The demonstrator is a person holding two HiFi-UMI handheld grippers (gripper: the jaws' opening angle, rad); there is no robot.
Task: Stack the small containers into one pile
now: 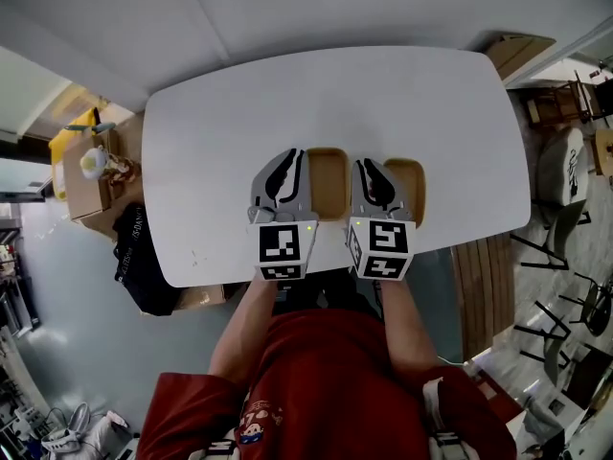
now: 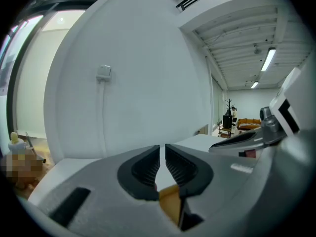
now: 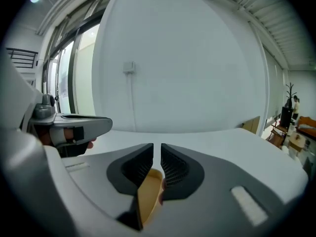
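1. Much bare white tabletop lies open toward the far edge and toward both side edges; only the middle of the near edge is occupied.
2. Two shallow tan containers with rounded corners sit side by side, not touching, close to the near edge: the left container and the right container.
3. The left gripper has its jaws slightly apart, astride the left container's rim.
4. The right gripper has its jaws slightly apart as well, over the right container's rim.

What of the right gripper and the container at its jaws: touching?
Cannot tell. Right gripper view: the container shows between the right gripper's parted jaws, contact or gap unclear.
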